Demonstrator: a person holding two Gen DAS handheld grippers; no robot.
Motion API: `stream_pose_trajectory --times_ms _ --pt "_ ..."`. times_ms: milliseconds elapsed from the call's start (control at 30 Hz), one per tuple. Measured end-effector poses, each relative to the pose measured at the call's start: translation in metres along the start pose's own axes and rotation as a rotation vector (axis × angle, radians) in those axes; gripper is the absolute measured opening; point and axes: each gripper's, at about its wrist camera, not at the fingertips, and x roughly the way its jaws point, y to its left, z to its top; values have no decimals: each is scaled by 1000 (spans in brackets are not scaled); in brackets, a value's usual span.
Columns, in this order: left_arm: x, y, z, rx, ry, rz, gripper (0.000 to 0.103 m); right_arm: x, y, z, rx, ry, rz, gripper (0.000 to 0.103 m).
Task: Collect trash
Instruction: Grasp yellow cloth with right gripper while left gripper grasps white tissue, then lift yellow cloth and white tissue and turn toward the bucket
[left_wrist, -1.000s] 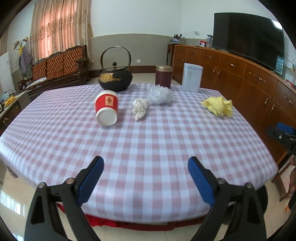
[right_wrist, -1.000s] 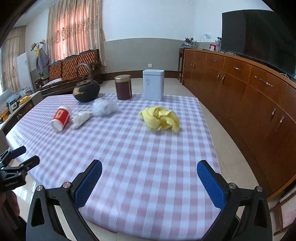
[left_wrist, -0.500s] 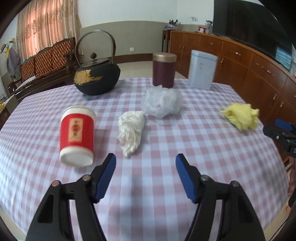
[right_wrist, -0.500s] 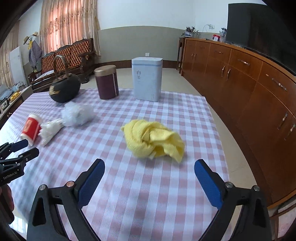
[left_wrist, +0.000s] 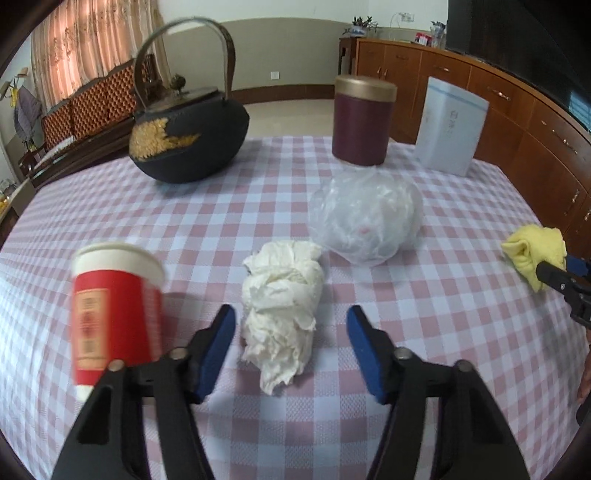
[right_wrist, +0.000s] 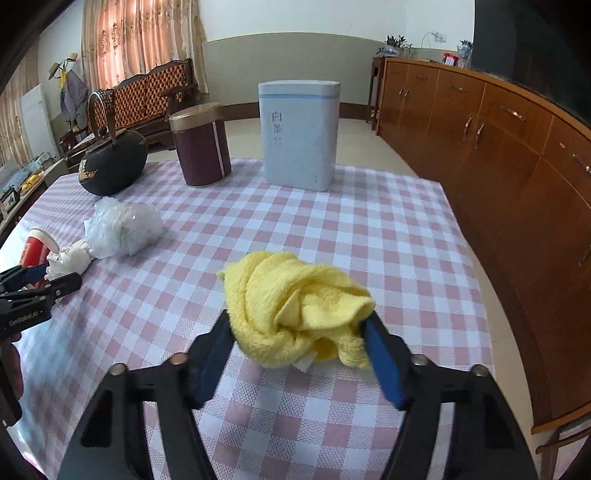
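A crumpled white tissue lies on the checked tablecloth. My left gripper straddles it with its jaws closing, and a gap shows on each side of the tissue. A red paper cup is just left of it, and a crumpled clear plastic bag lies behind. In the right wrist view my right gripper is closing on a bunched yellow cloth, both blue pads touching its sides. The left gripper shows at that view's left edge, by the tissue and the cup.
At the back of the table stand a black iron teapot, a maroon tin and a pale blue tin. A long wooden sideboard runs close along the table's right side. A wooden sofa stands beyond.
Both grippers moved forward and down over the table. The left came around the white tissue, the right around the yellow cloth, and both pairs of jaws narrowed.
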Motion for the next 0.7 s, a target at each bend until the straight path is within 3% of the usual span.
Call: stream_pose_trajectory --times_ms 100,200,333,700 --pt "5 -2 1 -3 14 -10 36 0 1 0 2 4 11 51" --pt "5 -5 3 12 6 -21 30 -2 4 -1 -8 6 15 44" --pt "-7 -3 1 4 -29 -32 28 -10 5 -3 -8 -6 29 38" --pt "-31 -3 -11 4 -58 -41 27 -39 10 -18 -8 -25 35 38"
